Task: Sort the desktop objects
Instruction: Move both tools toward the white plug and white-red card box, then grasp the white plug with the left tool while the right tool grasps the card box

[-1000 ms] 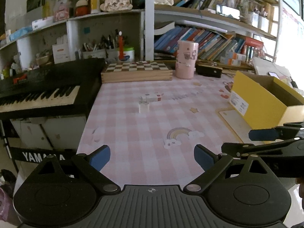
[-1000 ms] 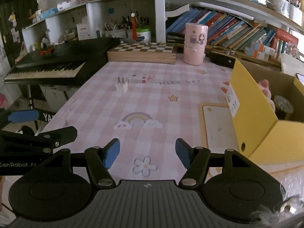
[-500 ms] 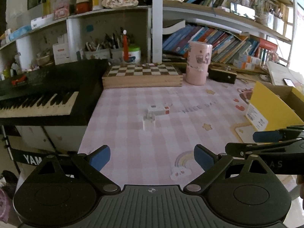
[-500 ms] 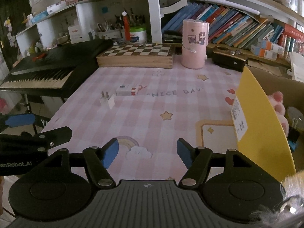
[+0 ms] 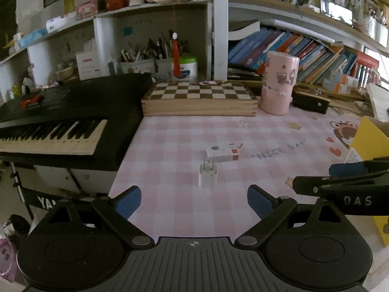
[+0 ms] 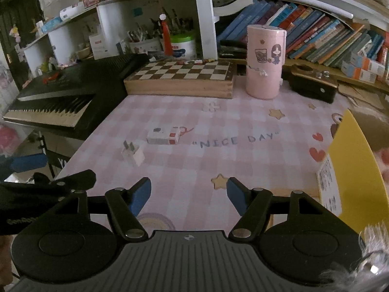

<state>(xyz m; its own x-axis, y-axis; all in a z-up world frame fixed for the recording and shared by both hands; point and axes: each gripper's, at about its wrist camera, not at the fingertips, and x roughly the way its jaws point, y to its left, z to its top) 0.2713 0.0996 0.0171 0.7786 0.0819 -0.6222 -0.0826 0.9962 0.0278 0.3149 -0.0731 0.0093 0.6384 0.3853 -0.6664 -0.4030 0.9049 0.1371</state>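
We looked across a desk under a pink checked mat (image 5: 184, 209) printed with stars, hearts and "NICE DAY". At the far left a black keyboard (image 5: 60, 126) butted against the mat's edge. Behind it and along the back ran white shelves (image 5: 150, 9) crowded with pen pots, boxes and leaning books. A wooden chessboard box (image 5: 198, 98) lay flat at the back of the mat, with a tall pink canister (image 5: 278, 82) upright just right of it and a dark case (image 5: 310, 101) beyond that. A yellow box (image 6: 357, 170) stood at the right edge.

Out in the open middle of the mat sat a white plug (image 5: 207, 174), resting on its body with its two prongs pointing away from us, toward the shelves. Just behind it lay a small white carton (image 5: 222, 154), flat, its long axis running left to right across the mat; we could not tell whether the two touched.

Our left gripper (image 5: 194, 200) hung above the near mat with its jaws wide apart and nothing between them, the plug just ahead of them. Our right gripper (image 6: 188, 193) was likewise parted and empty, over a printed star.
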